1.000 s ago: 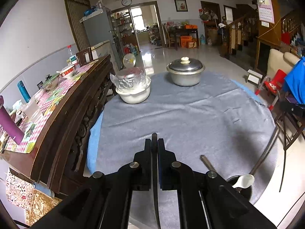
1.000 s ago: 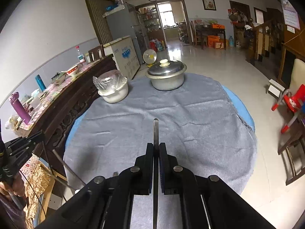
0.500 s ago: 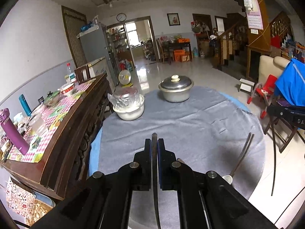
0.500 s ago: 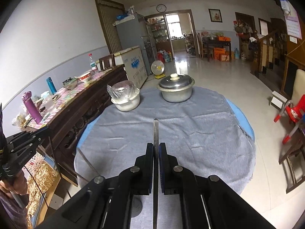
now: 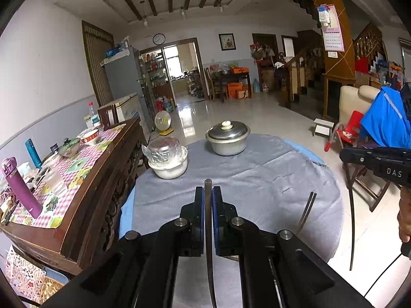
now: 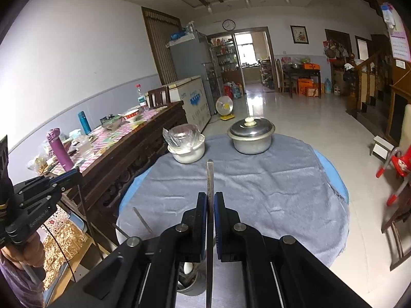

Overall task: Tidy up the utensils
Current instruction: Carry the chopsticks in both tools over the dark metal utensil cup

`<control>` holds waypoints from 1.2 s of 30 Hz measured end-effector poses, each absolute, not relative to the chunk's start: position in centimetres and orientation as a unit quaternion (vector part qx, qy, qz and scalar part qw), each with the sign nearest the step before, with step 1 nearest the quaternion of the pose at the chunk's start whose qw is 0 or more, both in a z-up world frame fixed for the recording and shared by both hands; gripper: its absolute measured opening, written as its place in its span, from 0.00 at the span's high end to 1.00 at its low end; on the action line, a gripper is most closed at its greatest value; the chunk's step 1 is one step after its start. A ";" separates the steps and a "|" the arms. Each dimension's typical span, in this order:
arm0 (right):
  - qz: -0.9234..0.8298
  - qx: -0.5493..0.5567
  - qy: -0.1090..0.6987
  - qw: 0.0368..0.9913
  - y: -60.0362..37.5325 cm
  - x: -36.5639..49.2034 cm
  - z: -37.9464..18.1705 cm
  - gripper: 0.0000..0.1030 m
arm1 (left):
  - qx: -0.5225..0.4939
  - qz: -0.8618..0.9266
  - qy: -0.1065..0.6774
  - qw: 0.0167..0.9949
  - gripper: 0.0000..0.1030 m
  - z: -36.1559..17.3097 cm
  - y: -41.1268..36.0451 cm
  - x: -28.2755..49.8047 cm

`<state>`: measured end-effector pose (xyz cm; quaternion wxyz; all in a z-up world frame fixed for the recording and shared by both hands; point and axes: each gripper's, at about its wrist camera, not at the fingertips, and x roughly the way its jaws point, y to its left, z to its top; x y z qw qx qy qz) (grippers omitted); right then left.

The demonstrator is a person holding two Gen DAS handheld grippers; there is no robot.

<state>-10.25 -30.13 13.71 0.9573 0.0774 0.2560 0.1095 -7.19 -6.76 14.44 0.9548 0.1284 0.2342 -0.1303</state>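
In the left wrist view my left gripper (image 5: pixel 208 195) is shut on a thin flat metal utensil (image 5: pixel 208 220), whose handle tip pokes out past the fingers. My right gripper (image 6: pixel 210 200) is shut on a similar flat metal utensil (image 6: pixel 210 177). Both hang above the near edge of a round table with a grey cloth (image 5: pixel 257 179). Below the right gripper stands a metal utensil cup (image 6: pixel 188 286) with a white spoon (image 6: pixel 187 267) in it. Other handles (image 6: pixel 140 219) and a pair of thin prongs (image 5: pixel 307 211) stick up from near it.
A lidded metal pot (image 5: pixel 227 140) and a white bowl under plastic wrap (image 5: pixel 168 159) stand at the table's far side. A dark wooden sideboard (image 5: pixel 102 179) with bottles and dishes runs along the left. Chairs (image 5: pixel 364 184) stand to the right, and a person's hand (image 5: pixel 405 218) shows at the edge.
Both grippers have risen and tipped upward, each still shut on its utensil. The table now sits lower in both views, and the utensil cup has dropped out of the left wrist view.
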 end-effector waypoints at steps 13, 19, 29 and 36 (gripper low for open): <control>0.131 0.082 0.227 0.962 -28.8 -11.4 15.4 0.94 | 0.112 -0.142 0.210 0.961 0.95 15.9 -6.9 -8.8; 0.142 0.087 0.208 0.964 -28.0 -11.8 16.1 0.94 | 0.093 -0.148 0.203 0.964 0.95 16.5 -6.6 -9.2; 0.153 0.101 0.189 0.965 -27.1 -11.7 16.4 0.94 | 0.057 -0.162 0.195 0.966 0.95 17.0 -6.7 -9.5; 0.149 0.109 0.169 0.968 -26.9 -11.8 16.4 0.94 | 0.031 -0.173 0.188 0.966 0.95 17.3 -7.0 -9.6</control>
